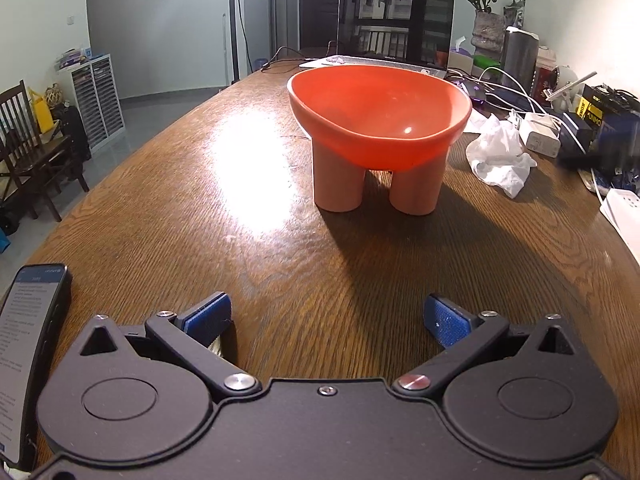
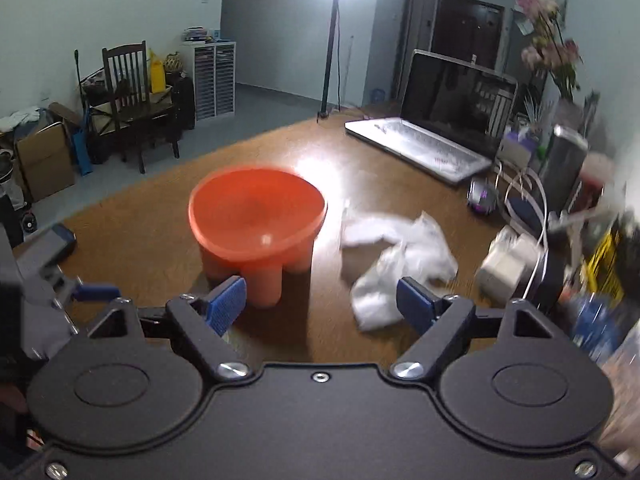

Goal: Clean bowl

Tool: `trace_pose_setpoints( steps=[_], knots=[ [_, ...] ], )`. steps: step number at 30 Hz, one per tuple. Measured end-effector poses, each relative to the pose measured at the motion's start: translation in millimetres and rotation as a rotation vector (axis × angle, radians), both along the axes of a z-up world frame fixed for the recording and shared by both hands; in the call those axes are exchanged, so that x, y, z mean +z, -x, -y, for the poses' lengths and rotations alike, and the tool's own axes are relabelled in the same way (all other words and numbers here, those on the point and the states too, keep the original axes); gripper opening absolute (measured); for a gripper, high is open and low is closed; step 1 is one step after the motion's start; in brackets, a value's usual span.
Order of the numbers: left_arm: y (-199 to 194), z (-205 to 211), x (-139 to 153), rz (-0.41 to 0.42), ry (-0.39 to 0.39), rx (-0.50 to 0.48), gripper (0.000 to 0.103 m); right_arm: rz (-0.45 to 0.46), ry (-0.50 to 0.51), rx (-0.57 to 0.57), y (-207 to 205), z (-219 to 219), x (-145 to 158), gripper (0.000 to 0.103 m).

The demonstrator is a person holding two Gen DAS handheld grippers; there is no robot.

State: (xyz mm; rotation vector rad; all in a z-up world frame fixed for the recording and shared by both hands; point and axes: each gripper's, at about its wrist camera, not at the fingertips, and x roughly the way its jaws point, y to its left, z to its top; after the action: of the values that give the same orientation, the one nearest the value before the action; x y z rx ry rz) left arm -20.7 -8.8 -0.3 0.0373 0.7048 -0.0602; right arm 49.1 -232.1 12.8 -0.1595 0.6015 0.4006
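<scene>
Both spread and empty, the left gripper (image 1: pixel 328 322) faces the orange footed plastic bowl (image 1: pixel 378 114), the right gripper (image 2: pixel 320 300) nears the crumpled white tissue (image 2: pixel 396 260) mid-frame, probably for wiping.

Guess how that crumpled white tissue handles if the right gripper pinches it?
The white tissue is crumpled and thin, so probably floppy and very light. It lies loose beside the orange bowl, so the open right gripper may drag it rather than lift cleanly.

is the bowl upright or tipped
Upright: the bowl stands on its legs on the table, rim up. Nothing shows inside.
</scene>
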Motion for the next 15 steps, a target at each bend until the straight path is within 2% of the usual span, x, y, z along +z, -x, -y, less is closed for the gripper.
trace_pose_setpoints(
  steps=[4,7,12,15],
  knots=[
    [0,-2,0,0.002,0.000,-0.009,0.103,-0.090,-0.044,-0.030,10,14,-36,0.085],
    [-1,-1,0,0.003,0.000,-0.008,0.103,-0.114,-0.049,-0.025,17,15,-50,0.085],
    [-1,0,-1,0.008,-0.002,-0.009,0.103,-0.075,-0.048,-0.013,31,18,-54,0.087],
    [-2,0,-1,0.014,0.000,-0.012,0.103,-0.078,-0.050,-0.007,28,20,-57,0.101]
  ],
)
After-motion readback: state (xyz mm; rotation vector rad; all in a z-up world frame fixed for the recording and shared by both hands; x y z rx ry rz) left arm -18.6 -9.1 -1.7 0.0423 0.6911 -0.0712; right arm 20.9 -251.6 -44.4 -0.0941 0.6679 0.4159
